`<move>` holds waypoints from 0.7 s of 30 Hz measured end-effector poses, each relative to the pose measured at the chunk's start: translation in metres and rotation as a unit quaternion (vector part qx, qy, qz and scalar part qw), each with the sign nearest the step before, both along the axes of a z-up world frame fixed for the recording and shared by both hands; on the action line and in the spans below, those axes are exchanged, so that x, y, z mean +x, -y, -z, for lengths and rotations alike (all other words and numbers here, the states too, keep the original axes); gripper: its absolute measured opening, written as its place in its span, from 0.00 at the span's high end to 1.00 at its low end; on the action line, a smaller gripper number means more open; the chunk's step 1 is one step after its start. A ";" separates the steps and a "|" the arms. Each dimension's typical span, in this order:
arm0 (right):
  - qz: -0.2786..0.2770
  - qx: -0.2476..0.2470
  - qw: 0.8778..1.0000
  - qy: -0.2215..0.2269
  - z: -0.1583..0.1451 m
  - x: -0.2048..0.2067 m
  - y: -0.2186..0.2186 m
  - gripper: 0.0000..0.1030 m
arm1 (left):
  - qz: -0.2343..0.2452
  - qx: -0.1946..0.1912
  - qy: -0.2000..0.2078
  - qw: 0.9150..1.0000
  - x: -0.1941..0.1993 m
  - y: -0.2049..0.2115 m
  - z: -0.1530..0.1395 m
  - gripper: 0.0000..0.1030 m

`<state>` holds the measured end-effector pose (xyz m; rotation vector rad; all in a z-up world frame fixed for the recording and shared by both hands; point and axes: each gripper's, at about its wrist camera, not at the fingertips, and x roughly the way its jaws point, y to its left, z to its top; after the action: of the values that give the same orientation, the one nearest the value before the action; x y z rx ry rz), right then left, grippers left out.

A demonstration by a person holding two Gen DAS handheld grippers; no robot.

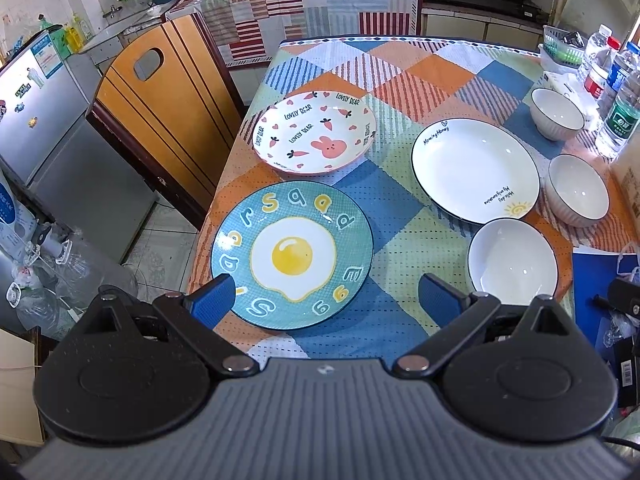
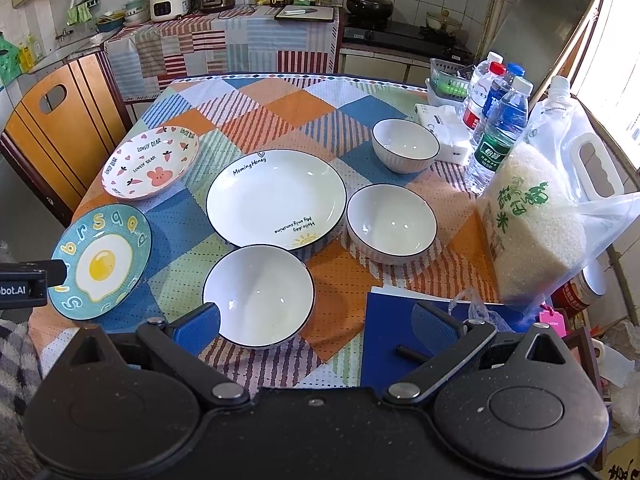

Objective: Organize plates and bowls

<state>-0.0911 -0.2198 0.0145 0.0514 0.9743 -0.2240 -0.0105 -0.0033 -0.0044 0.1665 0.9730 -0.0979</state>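
A teal fried-egg plate (image 1: 292, 258) (image 2: 100, 262) lies near the table's front left. Behind it lies a pink rabbit plate (image 1: 314, 132) (image 2: 150, 162). A large white plate (image 1: 474, 170) (image 2: 276, 198) lies mid-table, with a shallow white dish (image 1: 512, 258) (image 2: 258, 294) in front of it and two ribbed white bowls (image 1: 578, 190) (image 1: 556, 114) (image 2: 390, 224) (image 2: 404, 144) to its right. My left gripper (image 1: 326, 300) is open and empty, hovering above the egg plate's near edge. My right gripper (image 2: 316, 326) is open and empty, above the shallow dish's near edge.
Water bottles (image 2: 500, 120), a bag of rice (image 2: 536, 216), a tissue pack (image 2: 440, 128) and a green basket (image 2: 448, 80) crowd the table's right side. A blue folder (image 2: 404, 336) lies at the front right. A wooden chair (image 1: 160, 112) stands at the table's left.
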 end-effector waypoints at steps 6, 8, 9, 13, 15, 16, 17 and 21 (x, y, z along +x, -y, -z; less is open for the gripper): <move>0.002 0.001 1.000 -0.001 0.000 0.000 0.002 0.00 | -0.001 -0.001 -0.006 1.000 0.002 -0.002 -0.001 0.04; 0.003 0.002 1.000 -0.001 0.001 0.000 0.002 0.00 | -0.001 -0.001 -0.008 1.000 0.002 -0.002 -0.001 0.04; 0.003 0.002 1.000 -0.001 0.001 0.000 0.003 0.00 | 0.000 0.000 -0.008 1.000 0.002 -0.002 -0.001 0.04; 0.002 0.002 1.000 -0.001 0.001 0.000 0.003 0.00 | 0.000 0.006 -0.004 1.000 0.000 0.000 -0.002 0.04; 0.004 0.002 1.000 -0.001 0.000 0.000 0.003 0.00 | -0.004 0.014 0.001 1.000 0.000 0.002 -0.001 0.04; 0.004 0.002 1.000 0.001 0.000 0.000 0.003 0.00 | -0.005 0.018 0.003 1.000 -0.001 0.003 -0.001 0.04; 0.004 0.001 1.000 0.003 -0.001 -0.002 0.002 0.00 | -0.004 0.019 0.003 1.000 -0.001 0.004 -0.001 0.04; 0.002 0.000 1.000 0.009 -0.003 -0.004 0.001 0.00 | -0.003 0.009 -0.002 1.000 0.000 0.002 0.001 0.04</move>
<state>-0.0950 -0.2204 0.0175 0.0548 0.9571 -0.2268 -0.0106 -0.0054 -0.0054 0.1801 0.9790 -0.0835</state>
